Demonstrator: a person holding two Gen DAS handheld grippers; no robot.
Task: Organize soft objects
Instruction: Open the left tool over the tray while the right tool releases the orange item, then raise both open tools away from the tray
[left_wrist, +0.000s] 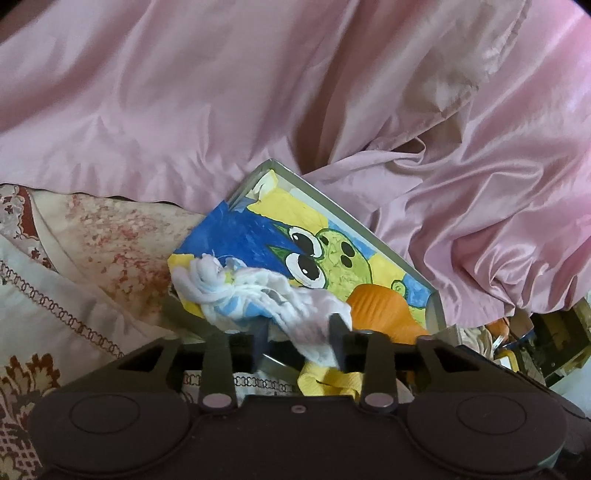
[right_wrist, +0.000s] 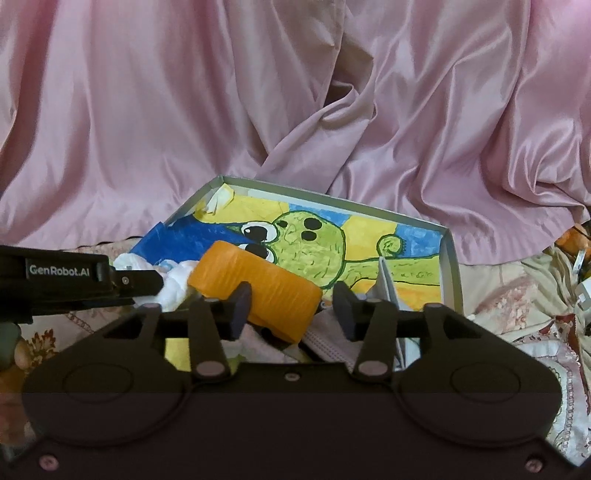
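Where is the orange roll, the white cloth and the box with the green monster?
orange roll (right_wrist: 258, 290), right wrist view, middle of its wrapped side.
white cloth (left_wrist: 258, 299), left wrist view, middle of the bunched fabric.
box with the green monster (right_wrist: 451, 266), right wrist view, its grey right wall.

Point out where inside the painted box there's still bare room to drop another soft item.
The far half of the box shows bare floor: the green face, between the far rim and the orange roll, and the stretch toward the right wall. The near end is crowded: the white cloth with the left gripper, the orange roll, a grey mask by the right gripper.
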